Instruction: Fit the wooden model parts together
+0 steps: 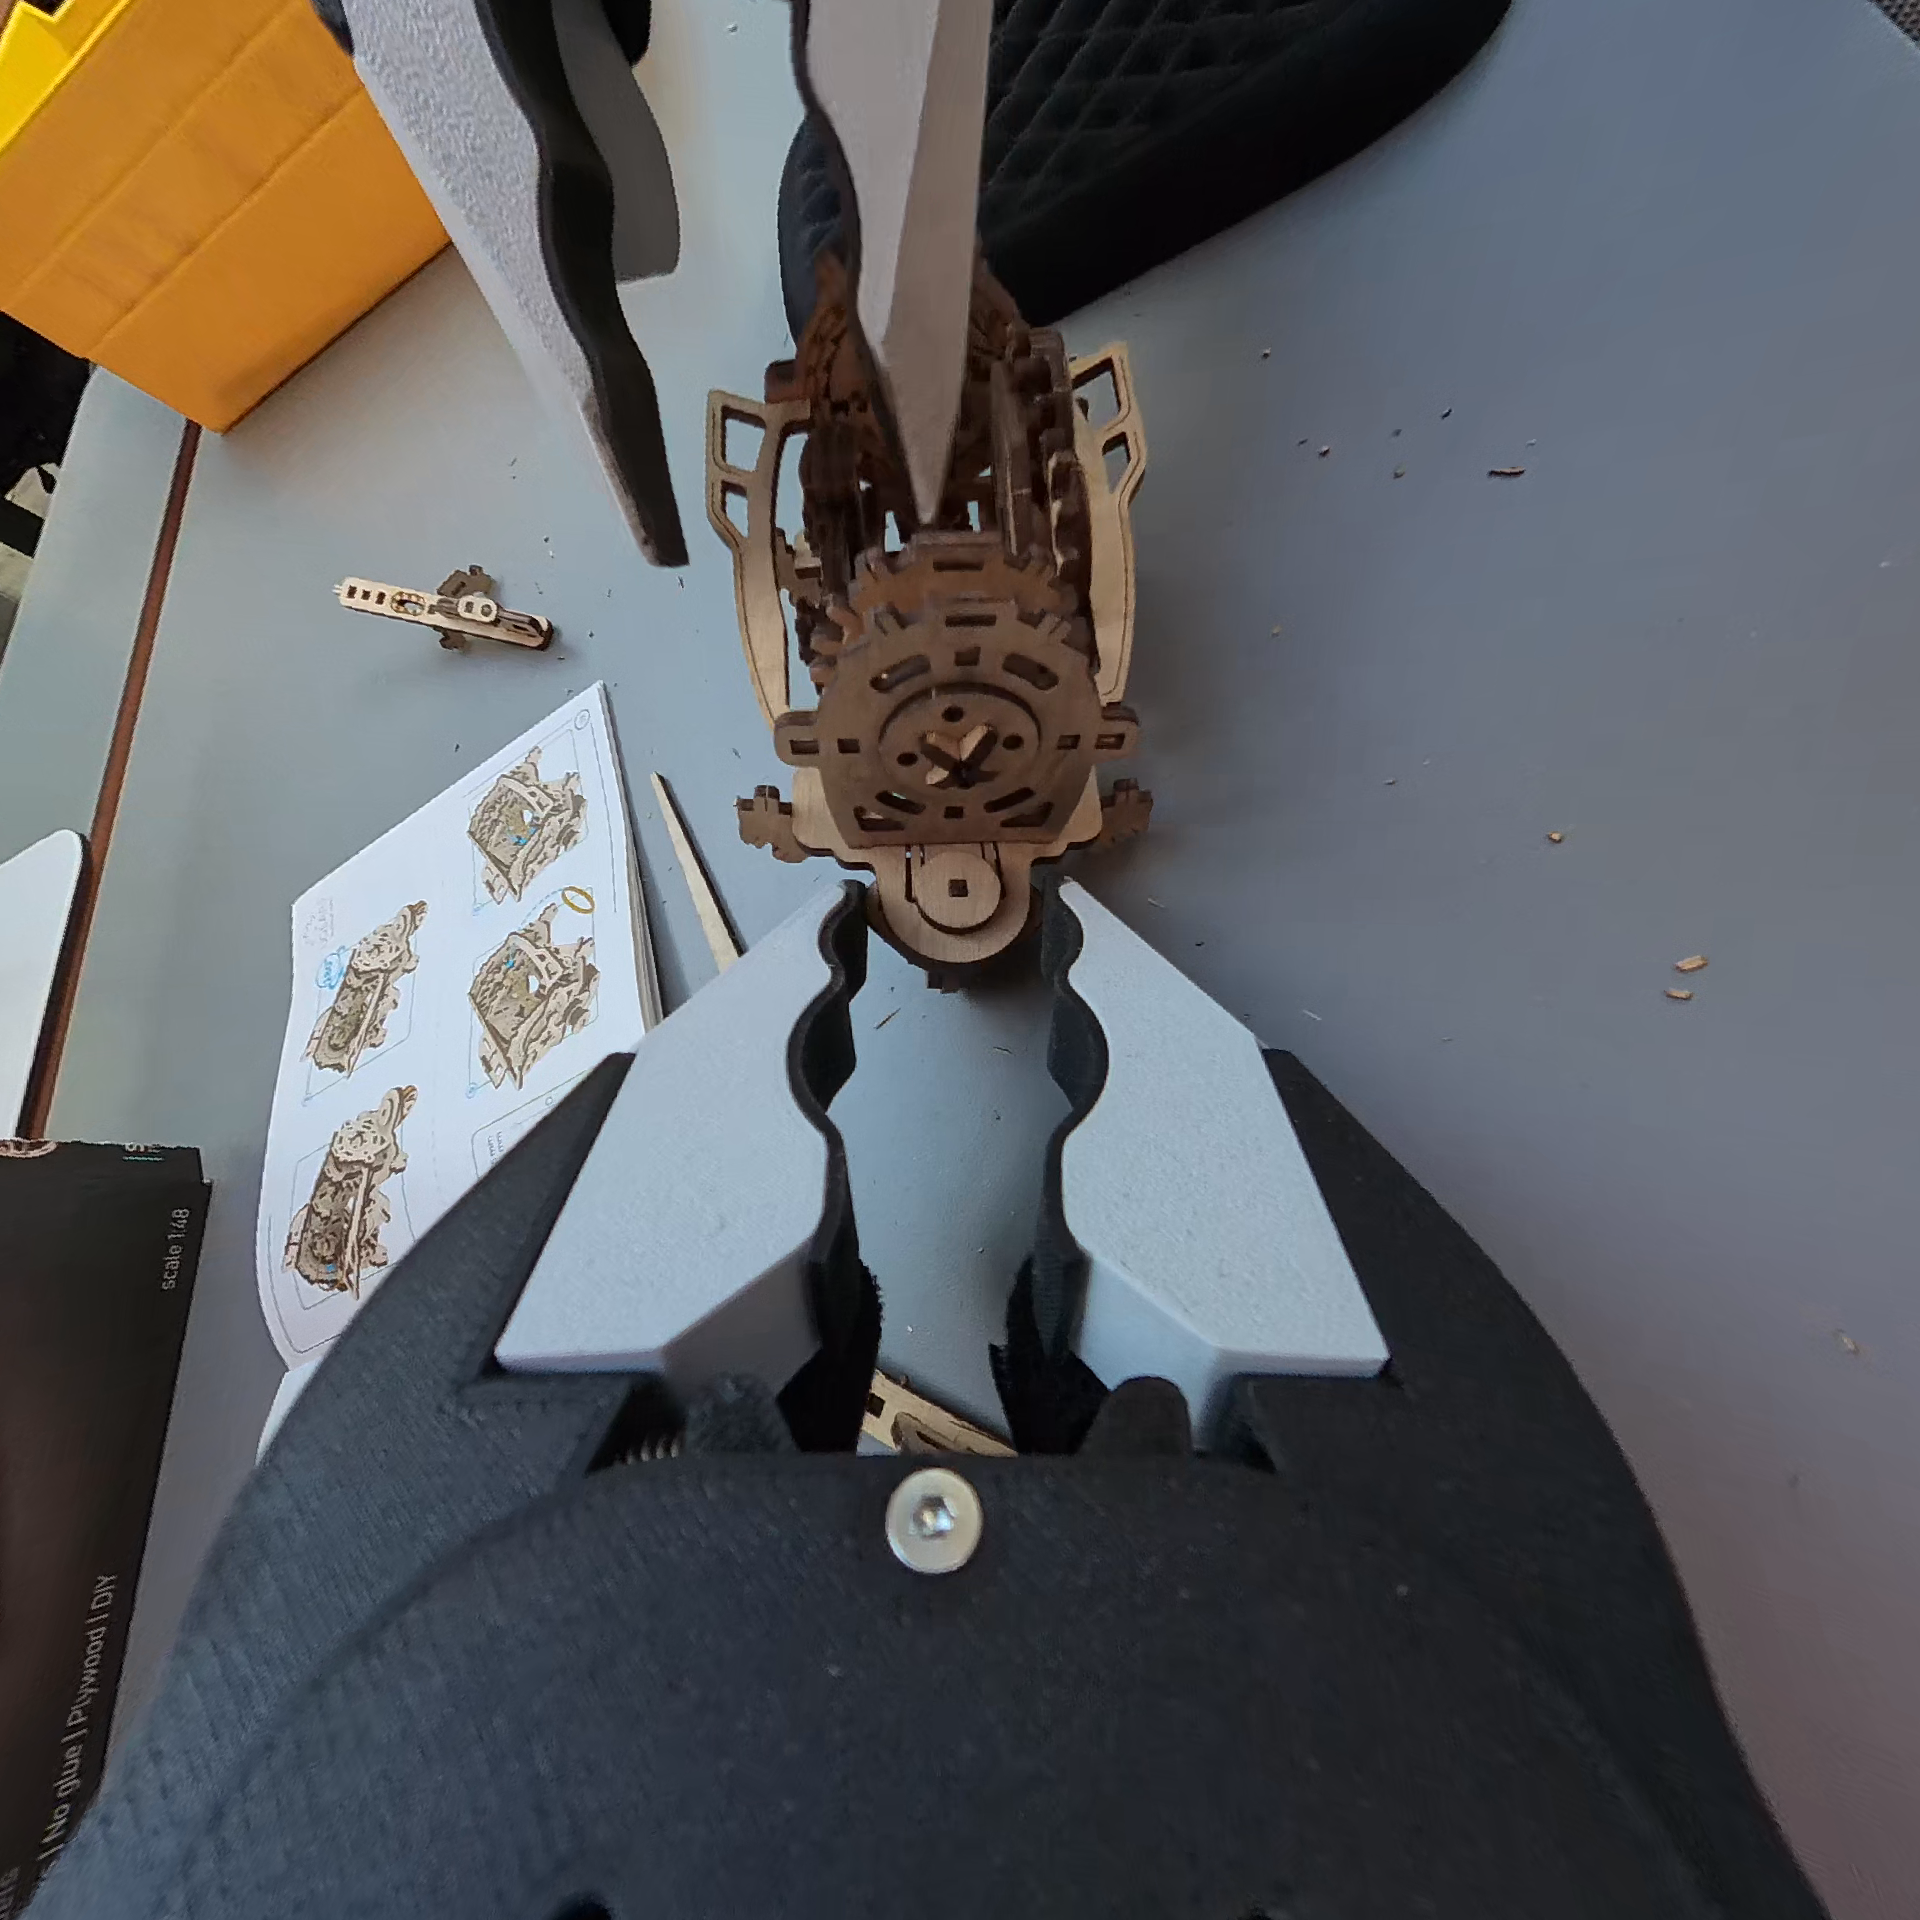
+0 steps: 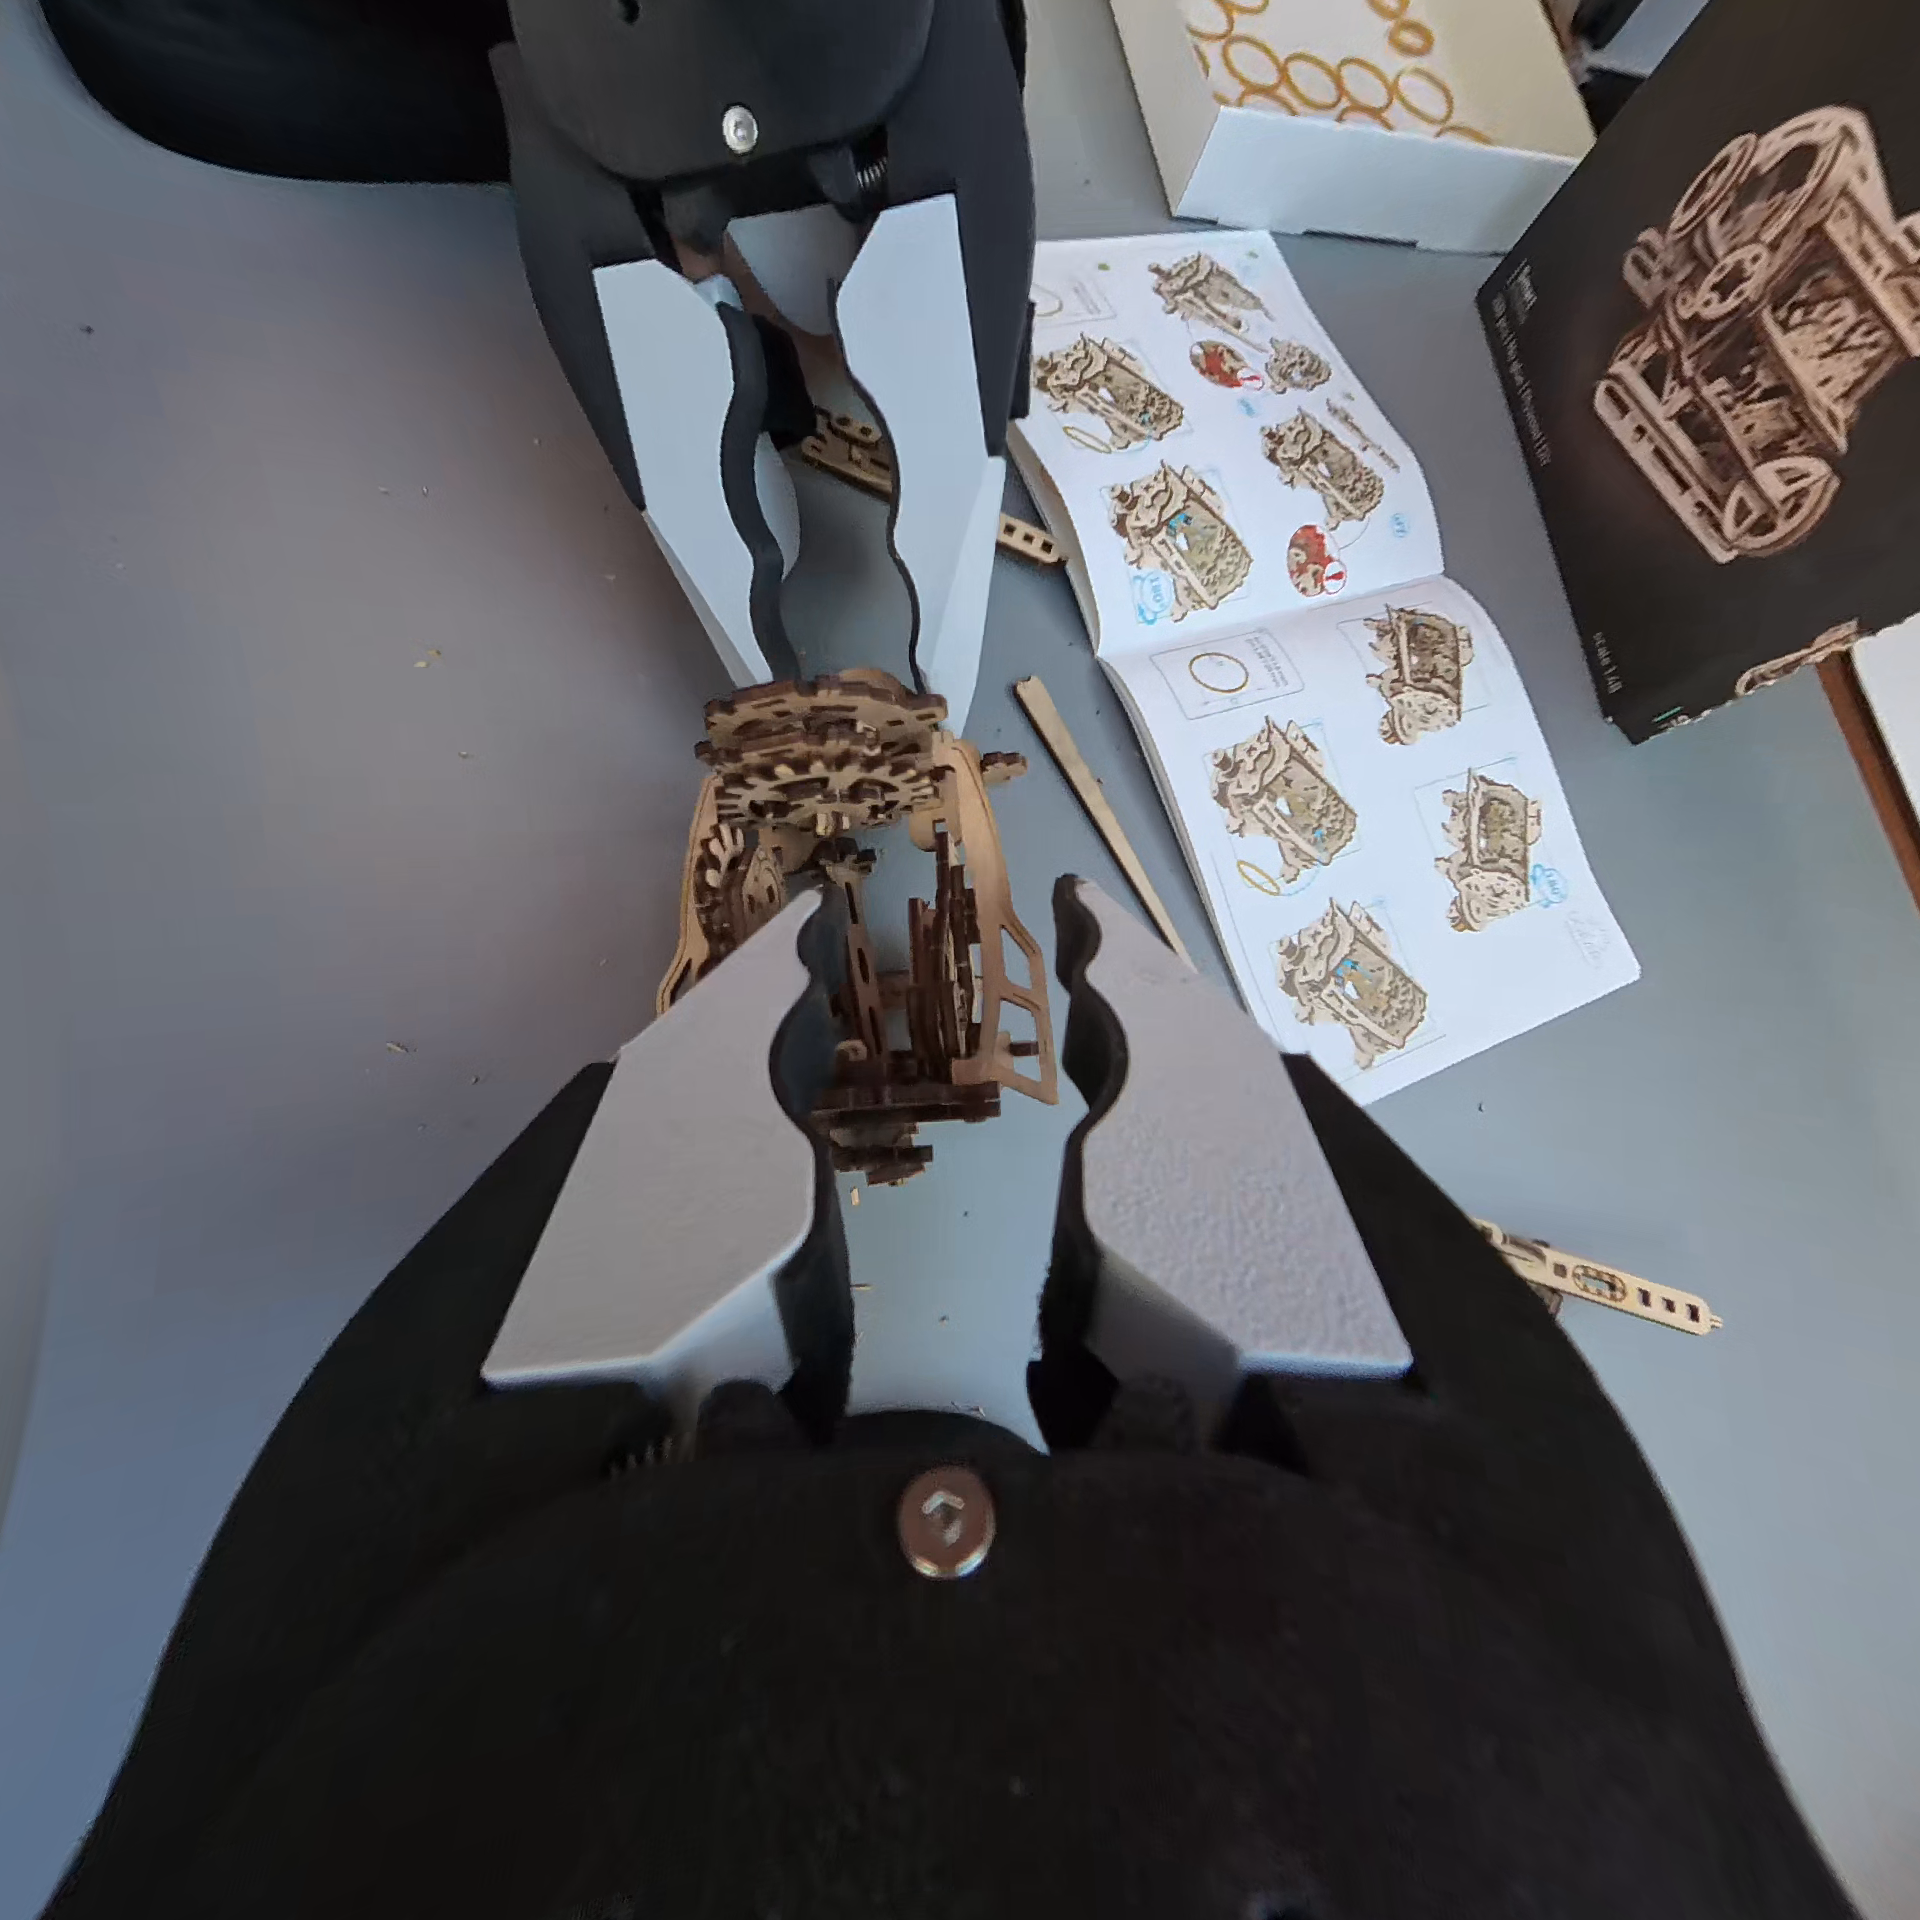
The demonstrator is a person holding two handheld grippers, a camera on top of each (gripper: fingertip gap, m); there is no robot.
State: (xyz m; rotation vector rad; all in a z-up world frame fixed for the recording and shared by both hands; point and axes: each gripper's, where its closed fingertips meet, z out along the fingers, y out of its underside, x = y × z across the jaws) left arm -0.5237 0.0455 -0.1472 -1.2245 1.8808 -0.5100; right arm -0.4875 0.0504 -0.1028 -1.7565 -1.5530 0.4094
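Observation:
The wooden model (image 1: 951,727), a half-built frame full of gears, lies on the grey table (image 1: 1455,831) and also shows in the right wrist view (image 2: 821,790). My left gripper (image 1: 954,906) grips the small round disc at the model's near end, with a pad tip on each side. It shows from the far side in the right wrist view (image 2: 857,675). My right gripper (image 2: 945,899) is open above the model. One of its fingers (image 1: 925,312) pokes down among the gears; the other (image 1: 582,343) stands outside the frame.
An open instruction booklet (image 2: 1299,644), a thin wooden stick (image 2: 1101,821) and a small wooden part (image 1: 447,613) lie beside the model. Another wooden part (image 2: 847,447) lies under my left gripper. A black box (image 2: 1714,364), a white box (image 2: 1351,156) and a yellow box (image 1: 187,187) stand around.

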